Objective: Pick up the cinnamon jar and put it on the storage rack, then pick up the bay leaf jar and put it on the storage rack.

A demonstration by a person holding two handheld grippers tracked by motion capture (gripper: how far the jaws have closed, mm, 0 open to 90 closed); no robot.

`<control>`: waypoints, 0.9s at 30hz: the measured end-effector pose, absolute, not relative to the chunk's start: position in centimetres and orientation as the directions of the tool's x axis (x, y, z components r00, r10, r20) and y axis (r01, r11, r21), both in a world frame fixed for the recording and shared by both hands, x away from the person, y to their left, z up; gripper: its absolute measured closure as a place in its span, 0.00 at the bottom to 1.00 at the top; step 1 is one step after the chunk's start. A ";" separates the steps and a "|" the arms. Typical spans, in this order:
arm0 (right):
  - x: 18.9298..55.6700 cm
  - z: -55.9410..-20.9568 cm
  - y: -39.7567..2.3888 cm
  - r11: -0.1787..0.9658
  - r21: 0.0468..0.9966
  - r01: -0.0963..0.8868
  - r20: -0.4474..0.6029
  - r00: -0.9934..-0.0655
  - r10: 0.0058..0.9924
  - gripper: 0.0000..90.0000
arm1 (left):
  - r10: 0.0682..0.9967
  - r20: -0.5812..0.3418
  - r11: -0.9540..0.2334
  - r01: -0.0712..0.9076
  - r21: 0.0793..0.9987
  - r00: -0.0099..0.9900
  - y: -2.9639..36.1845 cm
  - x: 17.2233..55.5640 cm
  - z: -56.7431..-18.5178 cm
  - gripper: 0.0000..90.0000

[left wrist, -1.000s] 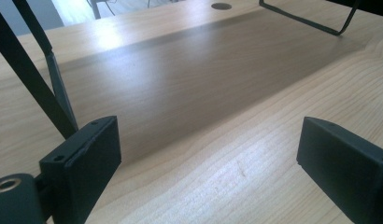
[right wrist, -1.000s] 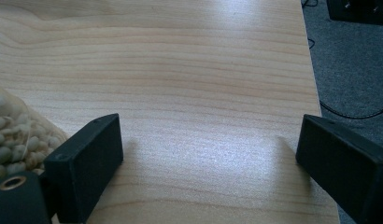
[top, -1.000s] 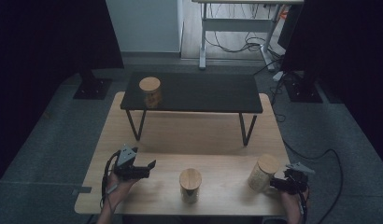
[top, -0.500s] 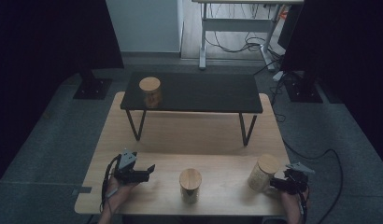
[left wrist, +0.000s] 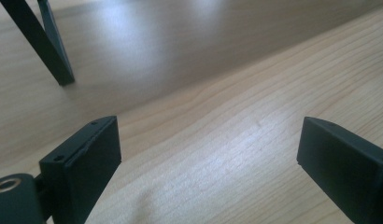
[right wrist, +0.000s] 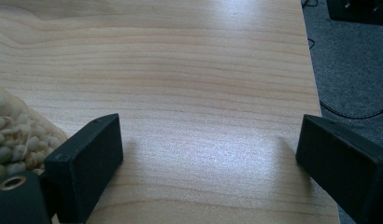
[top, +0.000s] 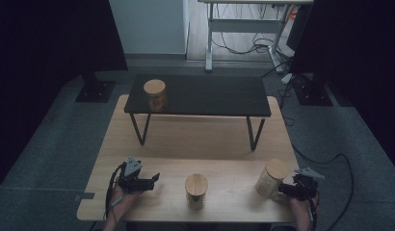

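Jar [right wrist: 14,133] of pale beans is sitting just outside the right gripper [right wrist: 208,154]'s near jaw, touching neither jaw. Probably heavy, rigid and slick, so grasping mid-body suits. Both the right and the left gripper [left wrist: 208,154] are gaping wide, holding nothing.

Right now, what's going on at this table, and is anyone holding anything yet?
A person sits at a wooden table with a hand-held gripper in each hand. The left hand-held gripper and the right hand-held gripper are both open and empty. Three lidded jars are out: the middle jar between the hands, the right jar beside the right one, and the far jar on the black low shelf. Nothing is grasped.
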State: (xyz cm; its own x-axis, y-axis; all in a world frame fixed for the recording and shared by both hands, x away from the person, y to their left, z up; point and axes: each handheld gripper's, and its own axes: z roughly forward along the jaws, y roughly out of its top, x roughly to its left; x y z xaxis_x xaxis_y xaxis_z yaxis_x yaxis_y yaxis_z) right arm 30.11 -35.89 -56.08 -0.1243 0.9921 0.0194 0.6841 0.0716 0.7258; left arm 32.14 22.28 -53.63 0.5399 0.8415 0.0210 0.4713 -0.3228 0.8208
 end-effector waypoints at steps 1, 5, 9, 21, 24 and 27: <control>30.1 -56.1 -35.9 0.071 0.726 0.684 0.024 -0.129 0.991 0.06 | 0.844 0.022 -0.324 0.476 0.817 0.537 22.3 32.2 -53.7 0.06; 29.9 -56.0 -36.1 0.044 0.736 0.675 0.055 -0.125 0.991 0.04 | 0.851 0.012 -0.321 0.501 0.804 0.525 22.5 32.3 -54.1 0.05; 29.8 -56.0 -36.2 0.038 0.742 0.669 0.065 -0.128 0.990 0.03 | 0.855 0.019 -0.333 0.520 0.786 0.519 22.6 32.4 -54.4 0.05; 29.5 -55.8 -36.3 0.048 0.749 0.661 0.073 -0.154 0.985 0.03 | 0.861 0.016 -0.349 0.569 0.745 0.508 22.6 32.9 -55.2 0.06; 29.3 -55.6 -36.4 0.050 0.754 0.655 0.070 -0.155 0.985 0.04 | 0.864 0.019 -0.358 0.588 0.725 0.503 22.4 33.0 -55.3 0.06; 29.2 -55.4 -36.4 0.046 0.761 0.647 0.074 -0.157 0.985 0.05 | 0.866 0.015 -0.357 0.597 0.718 0.499 22.4 33.1 -55.4 0.06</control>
State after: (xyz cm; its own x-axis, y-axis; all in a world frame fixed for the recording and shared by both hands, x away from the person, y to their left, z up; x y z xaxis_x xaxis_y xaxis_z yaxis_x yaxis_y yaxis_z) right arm 29.15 -36.45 -55.36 -0.1571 0.9848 0.0735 0.6470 0.0464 0.7611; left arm 33.14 22.40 -55.38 0.4992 0.8664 0.0153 0.5972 -0.3567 0.7184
